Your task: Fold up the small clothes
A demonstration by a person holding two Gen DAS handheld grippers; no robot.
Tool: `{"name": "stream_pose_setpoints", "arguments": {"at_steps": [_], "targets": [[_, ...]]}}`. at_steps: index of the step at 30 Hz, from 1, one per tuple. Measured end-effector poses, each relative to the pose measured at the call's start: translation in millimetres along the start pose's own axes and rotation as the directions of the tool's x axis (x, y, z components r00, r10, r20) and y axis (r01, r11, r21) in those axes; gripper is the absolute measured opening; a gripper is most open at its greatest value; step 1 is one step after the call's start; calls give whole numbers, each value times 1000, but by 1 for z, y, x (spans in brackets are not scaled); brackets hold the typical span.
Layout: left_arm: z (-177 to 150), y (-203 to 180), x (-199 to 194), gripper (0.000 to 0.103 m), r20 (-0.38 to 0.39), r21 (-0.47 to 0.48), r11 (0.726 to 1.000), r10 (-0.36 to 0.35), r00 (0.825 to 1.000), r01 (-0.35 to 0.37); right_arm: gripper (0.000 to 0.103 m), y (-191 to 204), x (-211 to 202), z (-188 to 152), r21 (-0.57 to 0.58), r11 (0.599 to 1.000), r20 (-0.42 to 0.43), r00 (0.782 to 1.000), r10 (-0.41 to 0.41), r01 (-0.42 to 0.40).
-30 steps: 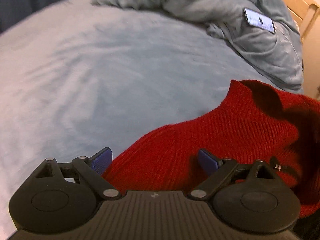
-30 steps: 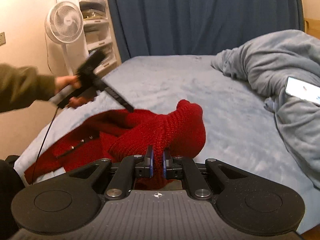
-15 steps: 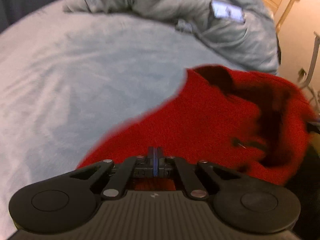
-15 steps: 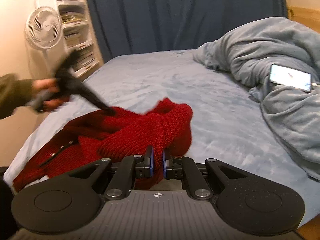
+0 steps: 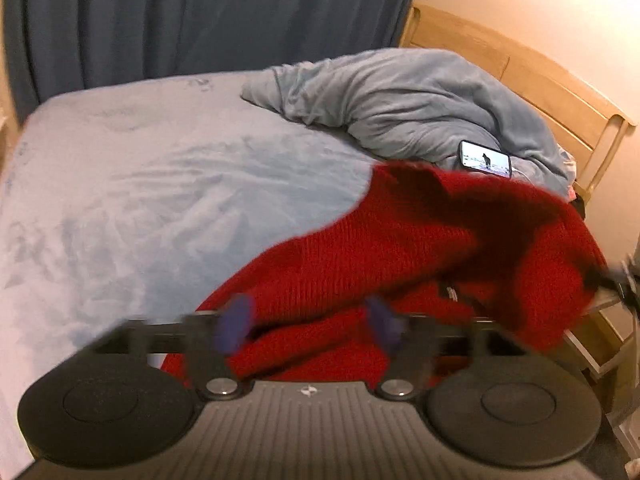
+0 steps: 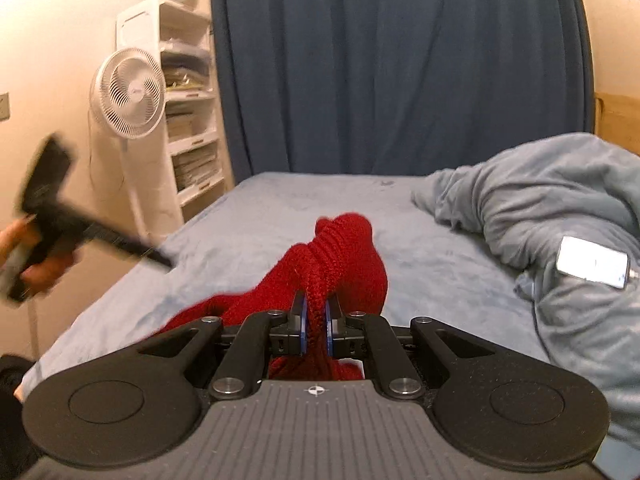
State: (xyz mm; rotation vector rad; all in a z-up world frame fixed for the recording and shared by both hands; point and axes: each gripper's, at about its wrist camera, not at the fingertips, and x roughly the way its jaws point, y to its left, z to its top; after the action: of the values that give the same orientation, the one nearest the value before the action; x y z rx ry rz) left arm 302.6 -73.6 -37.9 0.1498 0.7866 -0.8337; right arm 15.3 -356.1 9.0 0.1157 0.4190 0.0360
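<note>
- Right wrist view: you are clenching the right gripper on a bunched ridge of the red knit sweater, and you are holding it up off the bed, probably so the garment hangs free and can be laid out flat for folding.
- In the left wrist view, the left gripper is showing its blue pads spread wide with nothing between them; the sweater is lying just beyond them, draped toward the bed's near right edge.
- You are holding that left tool away at the left of the right view, apart from the cloth.
- Motion blur is smearing the left fingers, so whether they are brushing the knit is hard to tell.
- The sweater's sleeves, hem and lower part are being cut off by the gripper bodies.
- A phone is resting on the crumpled duvet, well apart from the sweater.
</note>
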Motion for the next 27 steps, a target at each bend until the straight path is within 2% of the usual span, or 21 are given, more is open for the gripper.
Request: {"name": "stream_pose_setpoints", "arguments": {"at_steps": [2, 4, 6, 8, 11, 13, 15, 18, 21, 22, 24, 27], "targets": [[15, 0, 28, 90, -29, 13, 1000, -3, 1000, 3, 8, -3, -5, -13, 16, 1000, -13, 1000, -1, 1], [25, 7, 66, 93, -102, 24, 999, -42, 994, 45, 8, -6, -7, -21, 37, 999, -23, 1000, 1, 0], [33, 11, 110, 93, -181, 32, 998, -47, 982, 54, 8, -10, -9, -27, 48, 999, -20, 1000, 15, -14], [35, 13, 154, 93, -279, 68, 995, -47, 959, 68, 8, -12, -11, -30, 48, 998, -25, 999, 29, -28], [36, 16, 210, 93, -412, 87, 985, -98, 906, 146, 8, -20, -9, -30, 52, 998, -38, 999, 39, -37], [38, 15, 235, 93, -457, 75, 975, -154, 876, 211, 8, -28, -4, -31, 75, 997, -56, 998, 40, -35], [41, 9, 253, 93, -499, 83, 951, -220, 838, 299, 8, -35, 0, -32, 94, 995, -77, 996, 42, -34], [41, 1, 275, 95, -560, 124, 926, -232, 795, 358, 8, -36, -1, -34, 90, 995, -87, 995, 57, -49], [45, 9, 294, 96, -610, 70, 912, -281, 741, 404, 8, -34, -4, -32, 59, 995, -94, 992, 86, -80], [45, 13, 298, 97, -615, 64, 906, -294, 732, 418, 8, -34, -5, -31, 51, 995, -96, 991, 91, -86], [48, 21, 308, 101, -628, 68, 913, -274, 729, 401, 8, -34, -5, -28, 46, 994, -99, 990, 102, -97], [54, 32, 324, 101, -657, -15, 920, -304, 690, 391, 8, -37, -4, -22, 44, 992, -92, 988, 122, -118]]}}
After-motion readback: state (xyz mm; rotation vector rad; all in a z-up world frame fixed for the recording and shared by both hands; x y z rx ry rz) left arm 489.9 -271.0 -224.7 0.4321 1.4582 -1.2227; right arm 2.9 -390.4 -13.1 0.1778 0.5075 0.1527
